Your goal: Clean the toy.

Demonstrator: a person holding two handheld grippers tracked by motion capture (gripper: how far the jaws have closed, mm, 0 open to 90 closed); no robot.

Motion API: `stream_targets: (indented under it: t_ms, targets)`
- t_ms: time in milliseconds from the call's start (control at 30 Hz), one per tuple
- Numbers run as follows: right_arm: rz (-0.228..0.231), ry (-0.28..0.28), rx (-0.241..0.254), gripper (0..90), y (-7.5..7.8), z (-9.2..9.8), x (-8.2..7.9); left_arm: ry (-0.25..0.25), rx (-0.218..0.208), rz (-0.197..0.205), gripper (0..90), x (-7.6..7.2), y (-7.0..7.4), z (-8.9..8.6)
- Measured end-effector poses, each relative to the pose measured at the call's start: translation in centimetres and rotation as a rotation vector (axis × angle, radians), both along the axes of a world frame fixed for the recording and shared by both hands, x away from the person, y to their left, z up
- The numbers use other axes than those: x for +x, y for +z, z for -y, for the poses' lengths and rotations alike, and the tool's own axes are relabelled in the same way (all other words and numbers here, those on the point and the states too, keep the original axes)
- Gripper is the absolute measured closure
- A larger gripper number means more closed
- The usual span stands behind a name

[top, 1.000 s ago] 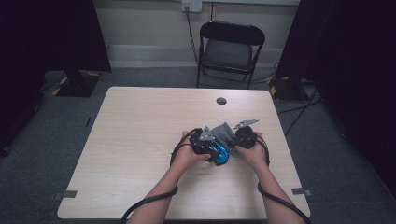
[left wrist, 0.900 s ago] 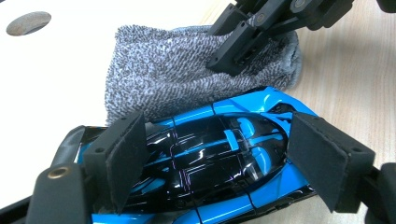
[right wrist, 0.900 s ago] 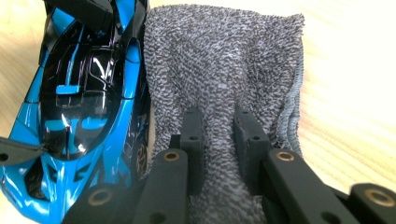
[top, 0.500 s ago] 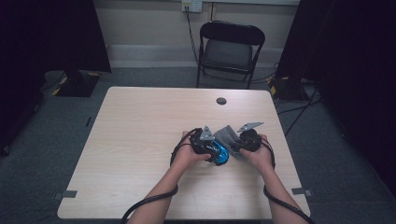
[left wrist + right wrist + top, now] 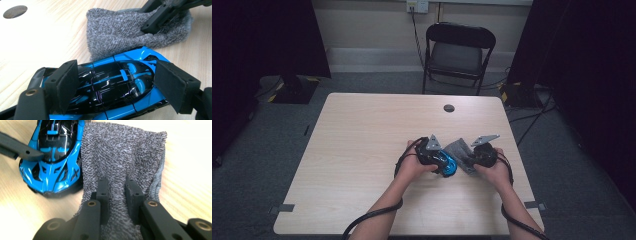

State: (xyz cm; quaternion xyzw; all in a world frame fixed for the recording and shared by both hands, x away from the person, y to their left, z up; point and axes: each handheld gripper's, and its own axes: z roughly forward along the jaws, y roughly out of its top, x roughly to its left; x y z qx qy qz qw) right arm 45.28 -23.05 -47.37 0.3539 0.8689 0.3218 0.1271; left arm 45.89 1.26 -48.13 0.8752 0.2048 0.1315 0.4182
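Since the earlier frame our right gripper [image 5: 117, 195], jaws pinched on the grey cloth [image 5: 125, 157], has drifted rightwards, while our left gripper [image 5: 113, 87] clamps the blue toy car [image 5: 110, 85] on the table [image 5: 362, 150]; wiping seems underway, and next the cloth should return across the car's body.

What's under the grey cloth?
Bare table shows around the cloth. The blue car sits beside it, touching its edge. Whatever lies beneath the cloth is covered.

One blue toy car [image 5: 110, 82], one grey cloth [image 5: 120, 162], two grippers, left [image 5: 435, 156] and right [image 5: 476, 156], one table [image 5: 362, 150] and one folding chair [image 5: 459, 50] are being counted
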Motion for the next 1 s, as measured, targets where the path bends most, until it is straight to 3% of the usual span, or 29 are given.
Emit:
stream_targets:
  t_ms: [500,1000]
  targets:
    - [-0.003,-0.005,0.032,75.9,-0.2,2.0,-3.0,-0.005,0.008,0.001,19.9,0.0,0.1,0.1]
    - [0.009,-0.013,0.020,75.7,-0.1,4.0,-5.7,0.000,0.027,-0.009,19.9,-0.1,0.3,0.4]
